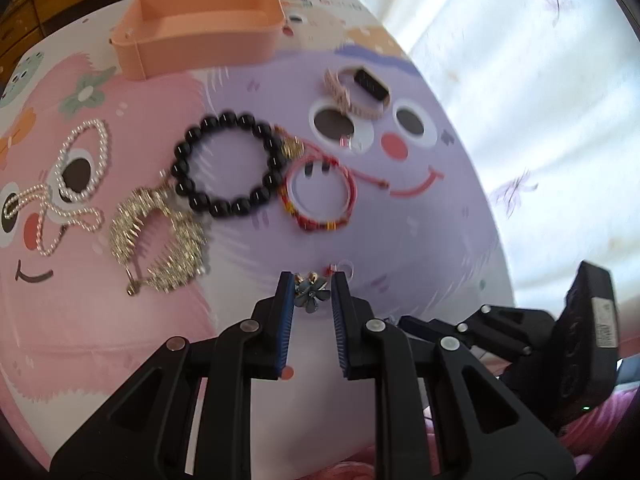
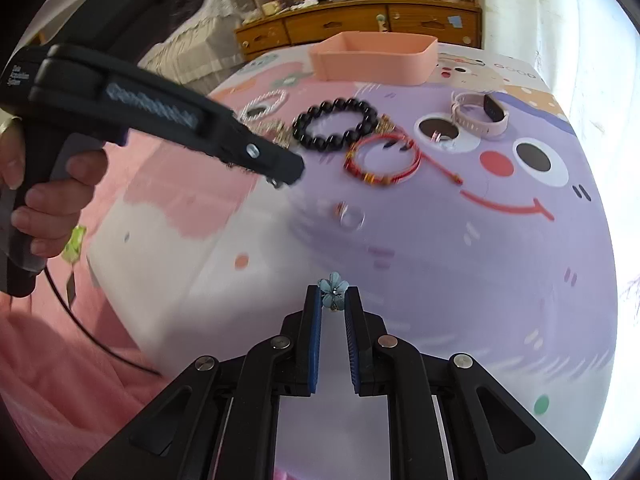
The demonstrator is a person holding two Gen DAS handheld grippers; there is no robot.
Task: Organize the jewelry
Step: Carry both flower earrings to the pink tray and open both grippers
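1. The left tool [image 1: 312, 284] is closed narrowly on a dark blue flower earring [image 1: 311, 292], pinched between its blue pads just at the tips.
2. The right tool [image 2: 333, 294] is nearly shut, gripping a light blue flower earring [image 2: 333, 290] at its tips.
3. Both are held above the surface [image 2: 440, 280], which carries a cartoon-printed mat in pink and purple.
4. Landmark: the black bead bracelet [image 1: 228, 164], lying near the mat's middle.
5. Beyond the bracelet, at the far edge, stands an open pink tray [image 1: 200, 36].
6. Touching the bracelet's right side is a red woven bracelet [image 1: 320, 196] with a trailing cord.
7. Left of the bracelet lies a glittery gold necklace [image 1: 160, 236], and further left a pearl strand [image 1: 76, 176].
8. Right and beyond the bracelet sits a pink-strapped watch [image 1: 360, 92].
9. A small clear ring-like item [image 2: 350, 216], blurred, lies nearer than the bracelet.
10. In the right wrist view a hand [image 2: 40, 196] grips the left tool's handle.
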